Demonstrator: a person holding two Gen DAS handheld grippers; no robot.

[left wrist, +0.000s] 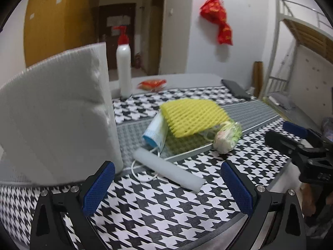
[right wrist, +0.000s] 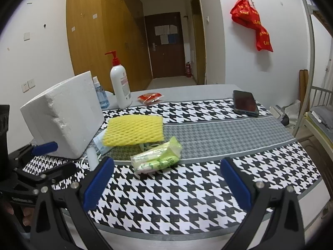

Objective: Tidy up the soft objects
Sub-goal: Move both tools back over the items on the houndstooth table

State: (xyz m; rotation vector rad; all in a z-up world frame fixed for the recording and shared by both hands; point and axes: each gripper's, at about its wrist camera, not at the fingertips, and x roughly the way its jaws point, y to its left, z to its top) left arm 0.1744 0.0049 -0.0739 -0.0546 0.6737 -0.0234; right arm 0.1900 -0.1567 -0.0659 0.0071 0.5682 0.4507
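Both grippers, left gripper (left wrist: 167, 184) and right gripper (right wrist: 166, 182), hover wide open and empty over the houndstooth cloth (right wrist: 166, 198), probably approaching the piled yellow foam net (right wrist: 134, 131), face mask (left wrist: 155, 131) and tissue pack (right wrist: 157, 158) beside the styrofoam block (right wrist: 62, 114).

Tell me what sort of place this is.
Probably a dormitory room: a metal bunk bed stands at the right, tall wooden wardrobes line the left wall, and a door with posted notices closes a short entry hallway.

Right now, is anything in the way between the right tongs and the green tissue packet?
No, nothing visible. The open right tongs face the green plastic tissue packet across bare houndstooth cloth.
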